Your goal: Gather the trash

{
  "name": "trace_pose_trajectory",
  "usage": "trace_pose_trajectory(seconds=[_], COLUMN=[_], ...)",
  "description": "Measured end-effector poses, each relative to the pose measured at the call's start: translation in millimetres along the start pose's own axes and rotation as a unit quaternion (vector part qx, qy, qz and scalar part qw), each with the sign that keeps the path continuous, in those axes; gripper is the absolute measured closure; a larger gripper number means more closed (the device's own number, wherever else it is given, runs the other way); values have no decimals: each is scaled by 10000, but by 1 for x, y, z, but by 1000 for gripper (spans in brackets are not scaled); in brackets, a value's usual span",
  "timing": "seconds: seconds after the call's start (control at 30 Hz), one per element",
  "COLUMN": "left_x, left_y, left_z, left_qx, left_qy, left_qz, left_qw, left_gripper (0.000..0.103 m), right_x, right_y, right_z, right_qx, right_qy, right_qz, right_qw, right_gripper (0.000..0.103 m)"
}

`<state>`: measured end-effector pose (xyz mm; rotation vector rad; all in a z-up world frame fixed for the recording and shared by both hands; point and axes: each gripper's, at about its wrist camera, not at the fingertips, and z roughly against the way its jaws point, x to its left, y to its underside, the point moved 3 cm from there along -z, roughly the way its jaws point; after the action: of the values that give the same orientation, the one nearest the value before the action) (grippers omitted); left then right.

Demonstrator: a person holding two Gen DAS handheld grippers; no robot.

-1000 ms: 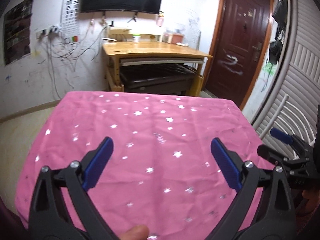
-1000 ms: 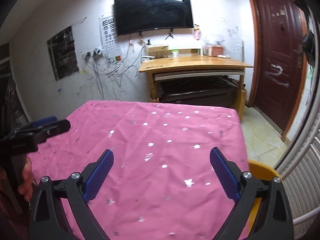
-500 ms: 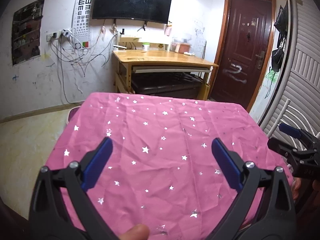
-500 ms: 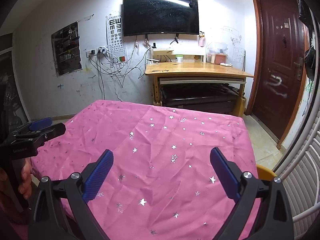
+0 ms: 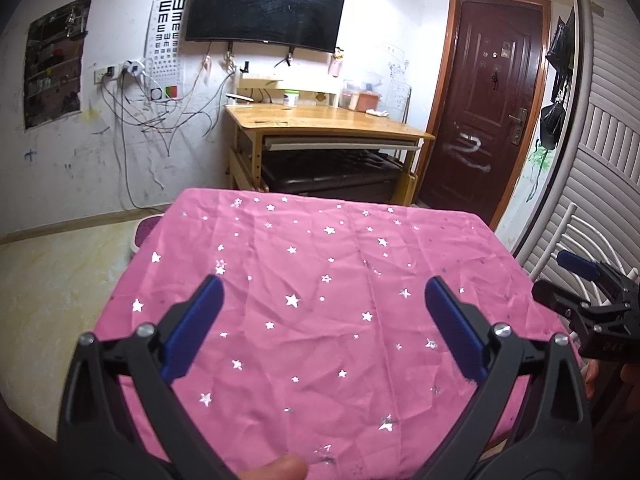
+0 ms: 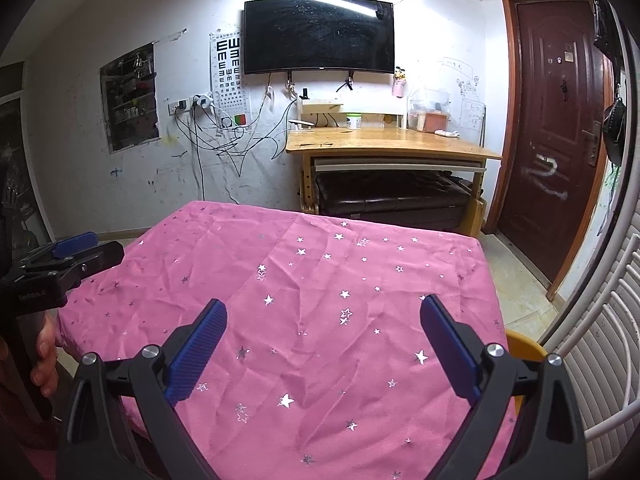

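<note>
Both grippers hang above the surface [image 5: 320,264], which is covered by a pink cloth [image 6: 320,280] with silver stars. Left gripper [image 5: 323,295]: jaws spread wide, blue pads [image 5: 192,330] well apart, nothing between them, only wrinkled cloth in the lower centre of the frame. Right gripper [image 6: 323,316]: same, jaws spread wide, empty, over the near half of the cloth. Each shows up in the other's view: the right one at the right edge of the left wrist view, the left one at the left edge of the right wrist view, with a hand [image 6: 44,354] wrapped around its handle. No trash can be made out on the cloth in either view, so I can't tell where it is. Behind the surface: a wooden desk [image 6: 392,146] centre-right, a black TV [image 6: 319,36] on the wall above it, an eye chart [image 6: 230,80] left of the TV, loose cables hanging under it, and a dark brown door [image 6: 560,152] at the right. A yellow rim [image 6: 526,346] pokes out past the cloth's right edge in the right wrist view.
</note>
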<state>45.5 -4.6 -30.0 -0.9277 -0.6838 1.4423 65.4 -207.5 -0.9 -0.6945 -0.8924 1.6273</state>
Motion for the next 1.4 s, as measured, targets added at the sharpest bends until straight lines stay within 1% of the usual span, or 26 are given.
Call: trace_pose_trajectory(seconds=[0.93,1.23,1.4], left_x=[3,0,0], left_y=[3,10,11], left_z=[-2,-5,-4], left_qx=[47,91,26], left_qy=[10,16,-45], left_qz=[10,5,-18], left_qw=[10000,10000,10000], left_gripper=[7,7,7], right_x=[4,4,5], right_y=[0,1,2], right_z=[-3,-4,-3], right_qx=[30,48,46], right_qy=[-45,-64,-56], right_qz=[67,75,74], right_qw=[10000,9999,9999], right_gripper=[12,12,12])
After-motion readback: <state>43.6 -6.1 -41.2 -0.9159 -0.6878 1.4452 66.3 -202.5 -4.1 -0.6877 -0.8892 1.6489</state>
